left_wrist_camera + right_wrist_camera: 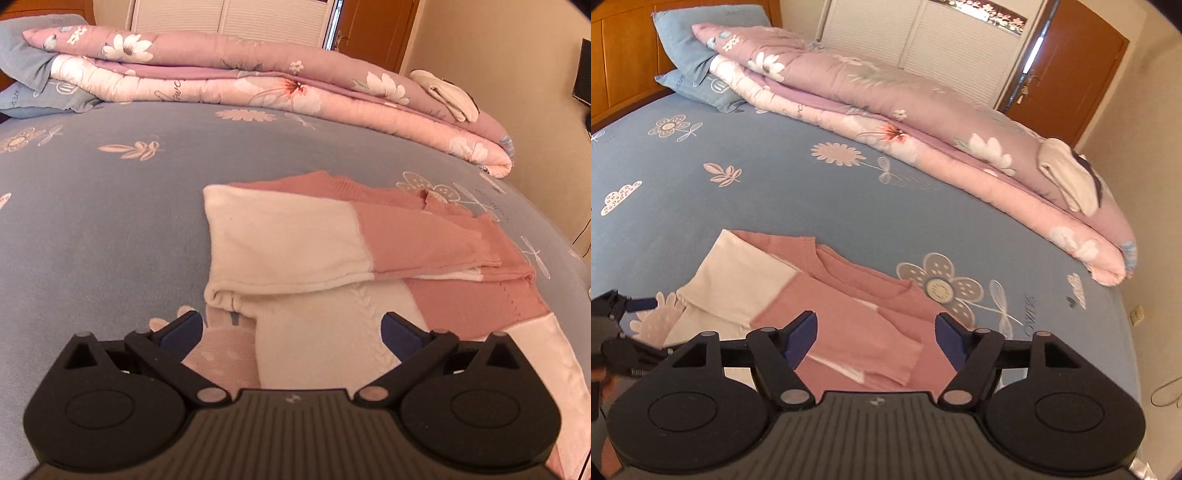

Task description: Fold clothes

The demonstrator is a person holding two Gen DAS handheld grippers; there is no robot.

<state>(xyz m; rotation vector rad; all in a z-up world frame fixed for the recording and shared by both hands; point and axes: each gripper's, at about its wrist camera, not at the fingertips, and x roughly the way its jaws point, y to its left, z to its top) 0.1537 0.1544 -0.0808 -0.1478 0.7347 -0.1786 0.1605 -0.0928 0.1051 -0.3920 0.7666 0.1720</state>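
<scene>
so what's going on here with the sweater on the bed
A person is folding a pink and white sweater on a blue flowered bedsheet, using a handheld gripper in each hand. Both sleeves are already folded across the body. The left gripper and the right gripper hover above the sweater with jaws open and nothing held. A folded floral quilt lies along the far side of the bed.

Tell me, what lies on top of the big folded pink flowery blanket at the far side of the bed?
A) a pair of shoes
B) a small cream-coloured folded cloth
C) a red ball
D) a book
B: a small cream-coloured folded cloth rests on the pink flowery blanket near its right end, seen from both cameras.
</scene>
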